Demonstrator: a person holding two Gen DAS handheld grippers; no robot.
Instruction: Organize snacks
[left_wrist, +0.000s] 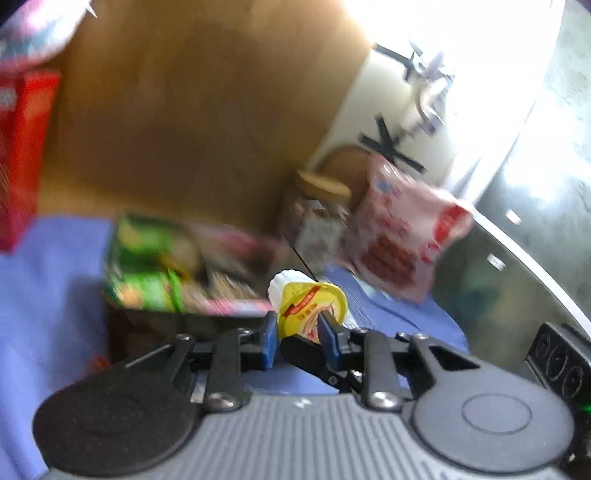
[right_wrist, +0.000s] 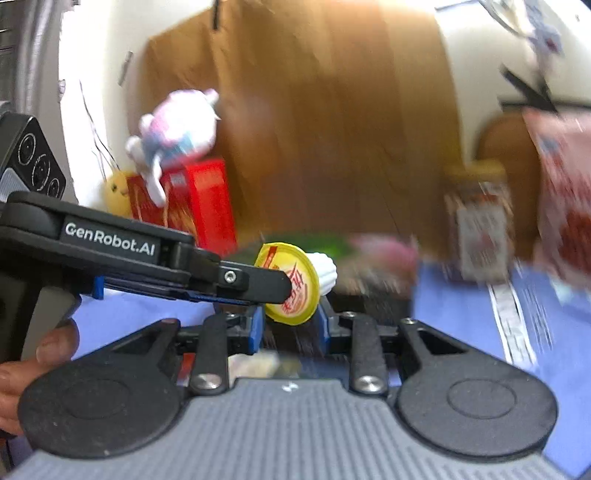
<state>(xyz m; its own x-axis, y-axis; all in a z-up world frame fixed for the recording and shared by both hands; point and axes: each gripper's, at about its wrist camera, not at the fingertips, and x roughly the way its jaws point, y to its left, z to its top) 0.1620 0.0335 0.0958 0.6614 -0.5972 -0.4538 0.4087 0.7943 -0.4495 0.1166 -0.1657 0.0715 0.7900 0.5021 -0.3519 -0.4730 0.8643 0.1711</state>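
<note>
A small jelly cup (left_wrist: 312, 301) with a yellow printed lid and a white fluted body is held above the blue cloth. In the left wrist view my left gripper (left_wrist: 300, 330) is shut on it, blue pads (left_wrist: 270, 334) pressing both sides of the lid. A black finger of the right gripper (left_wrist: 308, 356) reaches in just beneath the cup. In the right wrist view the left gripper (right_wrist: 284, 290) comes in from the left with its tip on the jelly cup (right_wrist: 295, 291). The right gripper (right_wrist: 290, 325) has its blue pads (right_wrist: 255, 330) against the lid's lower rim.
A green snack box (left_wrist: 147, 266), a wooden-lidded jar (left_wrist: 317, 218) and a pink-red snack bag (left_wrist: 402, 236) stand on the blue cloth (left_wrist: 48, 295). A red box (right_wrist: 199, 203) with a plush toy (right_wrist: 177, 129) on top stands at the left. A brown board (right_wrist: 314, 129) backs the scene. A hand (right_wrist: 22, 373) holds the left gripper.
</note>
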